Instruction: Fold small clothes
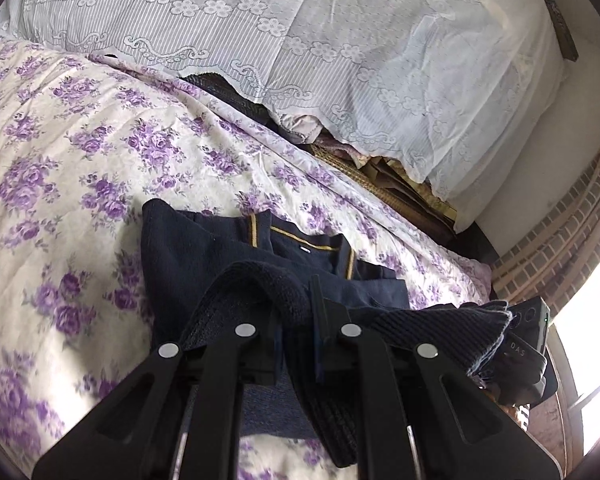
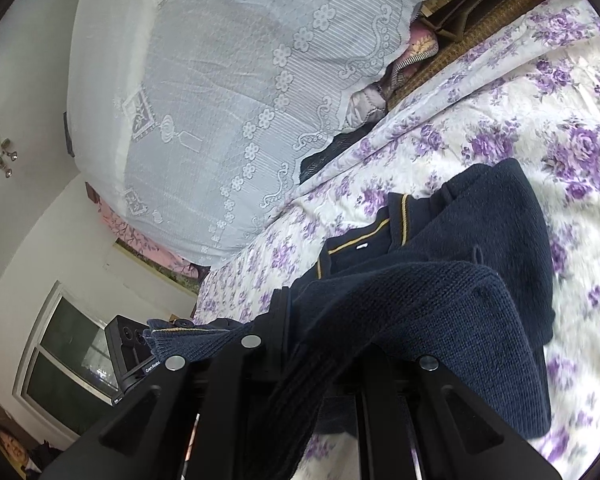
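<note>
A small navy knit sweater [image 1: 204, 256] with a yellow-striped collar lies on a purple-flowered bedsheet [image 1: 60, 152]. My left gripper [image 1: 296, 316] is shut on the sweater's ribbed bottom hem, which is lifted and drapes over the fingers [image 1: 256, 344]. My right gripper [image 2: 324, 320] is shut on the same hem at its other end, and the knit cloth [image 2: 440, 312] hangs over its fingers. The sweater's collar [image 2: 364, 240] shows beyond it. The right gripper's body shows at the right edge of the left wrist view [image 1: 528, 332].
A pile covered by white lace cloth [image 1: 300, 40] stands at the far side of the bed, with folded bedding [image 1: 400, 184] under it. A brick-pattern wall [image 1: 556, 240] is on the right. A window [image 2: 72, 356] and white wall are left in the right wrist view.
</note>
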A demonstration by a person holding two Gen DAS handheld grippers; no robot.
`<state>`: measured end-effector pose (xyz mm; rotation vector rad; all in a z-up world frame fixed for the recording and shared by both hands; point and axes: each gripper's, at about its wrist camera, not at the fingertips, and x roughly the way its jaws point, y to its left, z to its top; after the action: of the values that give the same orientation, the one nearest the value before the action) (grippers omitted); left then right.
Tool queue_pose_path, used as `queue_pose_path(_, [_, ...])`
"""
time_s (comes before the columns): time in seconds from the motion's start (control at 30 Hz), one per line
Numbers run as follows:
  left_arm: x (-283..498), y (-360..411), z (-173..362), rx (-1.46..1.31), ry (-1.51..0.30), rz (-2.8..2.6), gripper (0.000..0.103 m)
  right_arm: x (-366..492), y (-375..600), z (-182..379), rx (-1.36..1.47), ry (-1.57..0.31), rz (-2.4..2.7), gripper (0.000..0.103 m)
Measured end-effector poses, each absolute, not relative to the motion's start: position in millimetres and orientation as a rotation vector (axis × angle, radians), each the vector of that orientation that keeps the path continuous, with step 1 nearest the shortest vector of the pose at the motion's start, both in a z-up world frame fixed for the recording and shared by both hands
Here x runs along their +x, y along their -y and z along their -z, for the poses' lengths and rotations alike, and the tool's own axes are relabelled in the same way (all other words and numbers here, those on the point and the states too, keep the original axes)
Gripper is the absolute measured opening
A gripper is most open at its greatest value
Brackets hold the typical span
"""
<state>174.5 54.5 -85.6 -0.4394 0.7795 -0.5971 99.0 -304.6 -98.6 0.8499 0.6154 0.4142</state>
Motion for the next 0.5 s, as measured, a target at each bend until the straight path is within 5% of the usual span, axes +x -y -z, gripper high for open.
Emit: queue_pose_path(0.5, [225, -51, 110, -0.443, -0.813, 0.554, 0.009, 153, 315, 120, 0.883, -0.647, -0.381, 0.010])
